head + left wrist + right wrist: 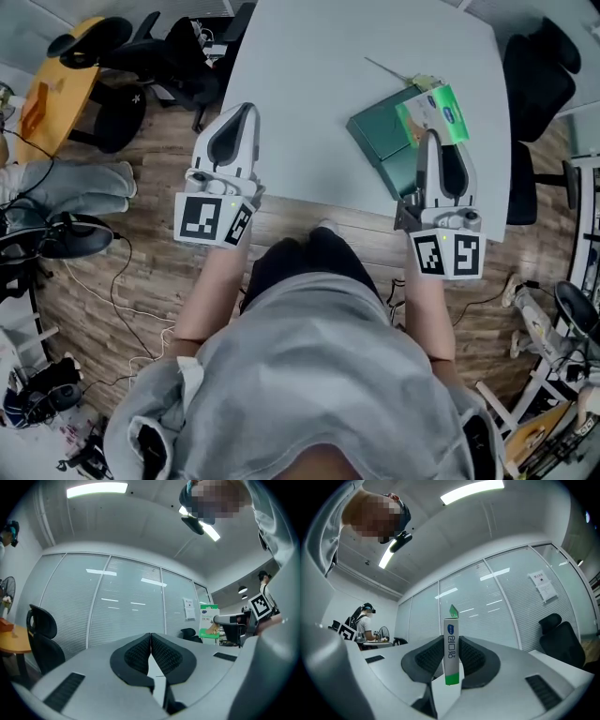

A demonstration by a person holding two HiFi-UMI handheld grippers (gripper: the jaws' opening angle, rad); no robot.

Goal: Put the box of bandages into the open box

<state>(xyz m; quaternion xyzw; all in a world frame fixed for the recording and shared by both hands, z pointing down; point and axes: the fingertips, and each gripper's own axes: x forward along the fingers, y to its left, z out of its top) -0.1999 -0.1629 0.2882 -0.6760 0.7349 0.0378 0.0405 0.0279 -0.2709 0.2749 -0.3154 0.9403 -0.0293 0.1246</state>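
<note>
Right gripper (451, 645) is closed about halfway, both pads pressed on the one box of bandages (451, 651). The box stands edge-on between the jaws and pokes out past the tips. In the head view the right gripper (432, 141) has the green-and-white box of bandages (434, 110) right at its jaw tips, on the far side. Left gripper (151, 641) has its jaws together with nothing between them. It sits at the near table edge (242, 117), well apart from the box.

Counts: two grippers, one box of bandages, one open box (378, 138) (dark green), one table (309, 75). The open box lies just left of and under the right gripper's jaws. The bandage box overlaps its far right corner; I can't tell whether they touch. From the left gripper view the box of bandages (208, 620) is upright, off to the right.
</note>
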